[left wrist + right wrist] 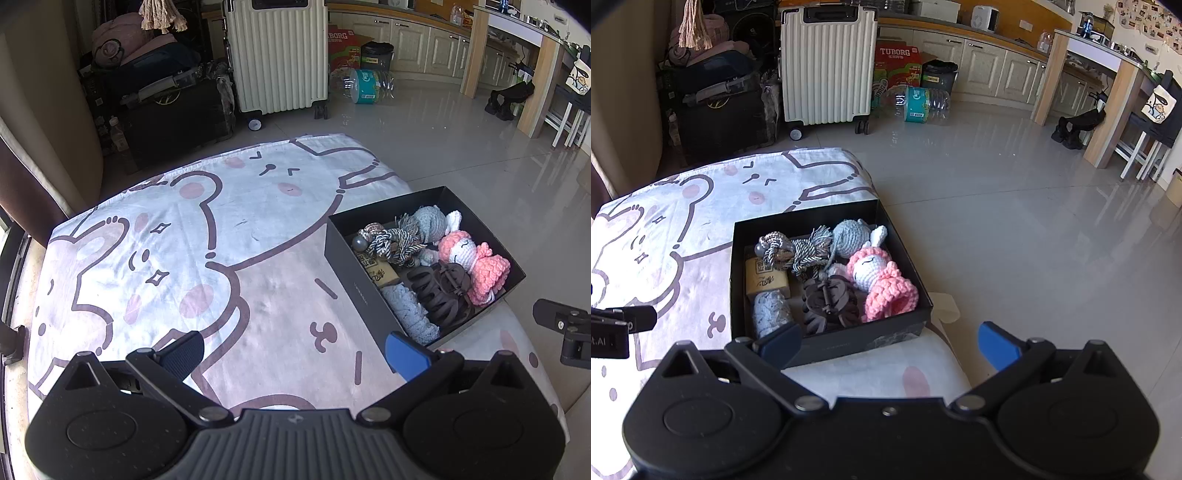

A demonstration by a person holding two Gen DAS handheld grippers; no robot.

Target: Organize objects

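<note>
The surface under inspection is a bed or padded top covered by a cartoon-bear blanket (207, 236), pale with brown outlines and pink cheeks. All positions below are given relative to the black box (827, 343).

The black box, open-topped, sits on the blanket at its edge nearest the tiled floor (1015, 229). A cream ribbed suitcase (827, 66) stands on the floor well beyond the box.

Inside the box, along the wall nearest the floor, lies a pink and white crocheted doll (882, 280). At the far wall rests a grey crocheted toy (851, 236); beside it, toward the far corner on the blanket side, is a knotted rope toy (798, 251). A dark brown hair clip (827, 306) lies at the near wall, touching the doll. A pale blue lacy piece (772, 314) fills the near corner on the blanket side, with a tan printed block (764, 280) just behind it.

The right claw (890, 345) hangs just in front of the box, spread wide, nothing between its fingers. The left claw (295, 350) hovers over the blanket beside the box, also spread and empty.
</note>
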